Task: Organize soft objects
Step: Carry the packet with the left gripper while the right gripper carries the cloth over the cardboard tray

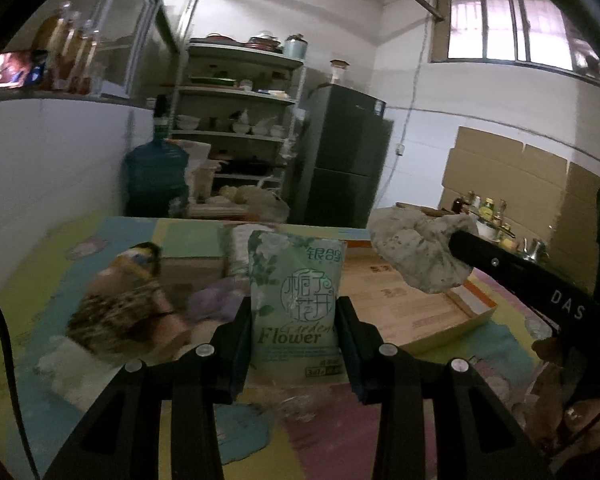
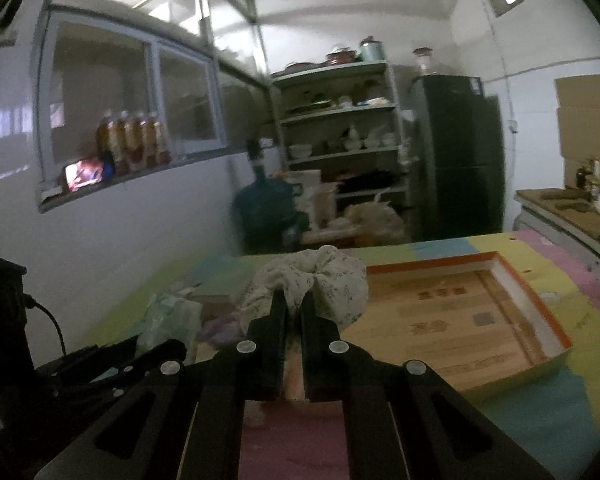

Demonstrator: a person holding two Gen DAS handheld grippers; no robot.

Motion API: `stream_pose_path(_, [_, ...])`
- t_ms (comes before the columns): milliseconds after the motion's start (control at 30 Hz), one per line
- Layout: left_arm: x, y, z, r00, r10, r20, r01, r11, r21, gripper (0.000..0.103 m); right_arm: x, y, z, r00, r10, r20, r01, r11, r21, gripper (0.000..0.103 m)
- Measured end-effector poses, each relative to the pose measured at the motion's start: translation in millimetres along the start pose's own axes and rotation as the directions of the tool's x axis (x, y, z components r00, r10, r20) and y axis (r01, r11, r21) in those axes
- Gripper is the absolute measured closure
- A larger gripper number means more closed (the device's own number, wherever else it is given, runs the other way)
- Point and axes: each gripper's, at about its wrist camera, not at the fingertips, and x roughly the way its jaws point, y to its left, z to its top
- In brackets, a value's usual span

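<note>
My left gripper (image 1: 296,304) is shut on a green tissue pack (image 1: 296,304) marked "Flower", held upright above the colourful mat. My right gripper (image 2: 293,298) is shut on a bunched white floral cloth (image 2: 332,280), held above the mat just left of the shallow orange-rimmed box (image 2: 556,320). In the left wrist view the cloth (image 1: 416,252) hangs from the right gripper over the box (image 1: 476,316). The tissue pack also shows in the right wrist view (image 2: 172,316). A brown patterned soft bundle (image 1: 120,308) and a purple cloth (image 1: 212,300) lie on the mat at left.
The mat (image 1: 40,280) covers the table. Behind stand a blue water jug (image 1: 156,176), a shelf rack with dishes (image 1: 236,120), a dark fridge (image 1: 344,160) and a counter with bottles (image 1: 488,212). A white wall (image 2: 140,240) runs along the left.
</note>
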Motion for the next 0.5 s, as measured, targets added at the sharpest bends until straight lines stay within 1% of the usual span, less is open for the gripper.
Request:
stream_pose_path(233, [31,-39,12,0.999,-0.040,-0.033,0.041,0.999,0.026,0.063,-19,-47,6,0.997,-0.071,0.029,0.070,0.997,0.029,0.097])
stream_pose_path(500, [66,-74,20,0.995,-0.055,-0.078,0.057,0.998,0.027,0.063,-22,-86,8,0.994,-0.110,0.023,0.109,0.993,0.048,0.097])
